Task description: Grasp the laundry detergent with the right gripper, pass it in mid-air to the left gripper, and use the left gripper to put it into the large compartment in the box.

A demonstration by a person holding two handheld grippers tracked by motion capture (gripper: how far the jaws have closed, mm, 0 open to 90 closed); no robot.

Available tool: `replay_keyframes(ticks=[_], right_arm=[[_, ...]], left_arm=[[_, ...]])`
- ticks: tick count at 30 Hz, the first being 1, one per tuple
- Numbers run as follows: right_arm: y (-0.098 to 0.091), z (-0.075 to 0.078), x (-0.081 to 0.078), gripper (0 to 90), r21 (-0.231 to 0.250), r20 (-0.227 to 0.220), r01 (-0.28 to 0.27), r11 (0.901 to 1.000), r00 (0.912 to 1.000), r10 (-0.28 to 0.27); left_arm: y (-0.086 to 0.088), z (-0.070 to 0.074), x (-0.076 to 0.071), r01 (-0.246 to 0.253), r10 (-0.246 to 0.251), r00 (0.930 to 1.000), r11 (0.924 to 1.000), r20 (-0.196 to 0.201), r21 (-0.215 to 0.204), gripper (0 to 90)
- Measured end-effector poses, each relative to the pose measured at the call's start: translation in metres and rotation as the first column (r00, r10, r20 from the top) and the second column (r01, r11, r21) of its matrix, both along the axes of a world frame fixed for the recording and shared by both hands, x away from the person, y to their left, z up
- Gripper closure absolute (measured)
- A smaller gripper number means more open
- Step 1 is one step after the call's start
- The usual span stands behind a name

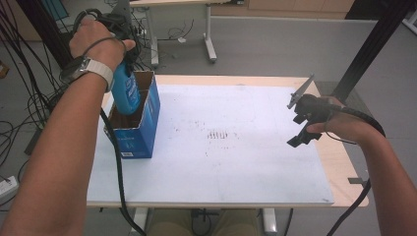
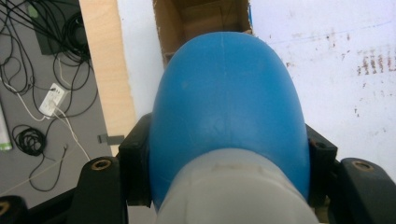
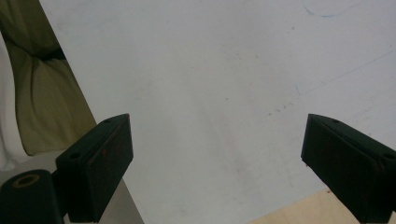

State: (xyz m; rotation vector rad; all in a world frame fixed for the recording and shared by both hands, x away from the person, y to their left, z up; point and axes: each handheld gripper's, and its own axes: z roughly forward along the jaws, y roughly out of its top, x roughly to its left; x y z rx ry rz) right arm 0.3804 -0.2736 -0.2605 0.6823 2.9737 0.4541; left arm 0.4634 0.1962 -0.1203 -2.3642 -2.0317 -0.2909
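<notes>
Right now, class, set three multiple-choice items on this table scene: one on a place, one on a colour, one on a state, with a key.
1. Where is the open cardboard box?
A. at the table's left side
B. at the table's right edge
C. on the floor

2. What colour is the bottle?
A. red
B. blue
C. green

3. How do the right gripper's jaws stand?
A. shut on the bottle
B. shut on a cloth
C. open, with nothing between them

Key:
1 A, the high view shows it there on the white mat.
2 B, its body is blue in the left gripper.
3 C, only bare mat shows between them.
</notes>
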Motion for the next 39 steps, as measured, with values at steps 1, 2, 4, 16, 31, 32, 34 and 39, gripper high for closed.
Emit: replay_keyframes(ticks=[1, 2, 4, 16, 31, 32, 34, 39], right_arm=[[0.000, 0.000, 0.000, 8.9, 0.000, 0.000, 0.001, 1.0000, 1.0000, -0.001], [0.000, -0.001, 0.000, 8.9, 0.001, -0.001, 0.001, 1.0000, 1.0000, -0.001], [0.001, -0.001, 0.001, 8.9, 0.002, -0.003, -0.001, 1.0000, 1.0000, 0.001], [0.001, -0.009, 0.000, 8.9, 0.004, -0.013, 0.005, 1.0000, 0.9999, -0.005], [-0.001, -0.017, 0.000, 8.9, 0.005, -0.023, 0.018, 0.9998, 0.9996, -0.018], [-0.001, -0.018, 0.000, 8.9, 0.005, -0.025, 0.020, 0.9998, 0.9995, -0.020], [-0.001, -0.018, -0.001, 8.9, 0.008, -0.025, 0.021, 0.9998, 0.9995, -0.021], [0.000, -0.019, -0.001, 8.9, 0.004, -0.020, 0.024, 0.9997, 0.9995, -0.024]], left_arm=[[0.001, -0.002, 0.000, -0.001, 0.001, 1.0000, 1.0000, -0.002, -0.002, 37.8], [0.001, -0.004, 0.000, -0.001, 0.001, 1.0000, 1.0000, 0.002, -0.002, 37.7], [0.001, -0.007, 0.000, -0.001, 0.001, 1.0000, 1.0000, 0.001, 0.007, 37.8], [0.005, -0.034, 0.003, 0.004, -0.004, 1.0000, 1.0000, 0.005, -0.003, 37.8], [0.008, -0.069, 0.008, 0.008, -0.008, 1.0000, 1.0000, 0.004, -0.001, 37.7], [0.009, -0.072, 0.008, 0.012, -0.012, 0.9999, 0.9999, 0.006, -0.002, 37.7], [0.009, -0.077, 0.008, 0.016, -0.016, 0.9999, 0.9999, 0.005, -0.001, 37.8], [0.010, -0.088, 0.007, 0.014, -0.014, 0.9999, 0.9998, 0.002, -0.014, 37.7]])
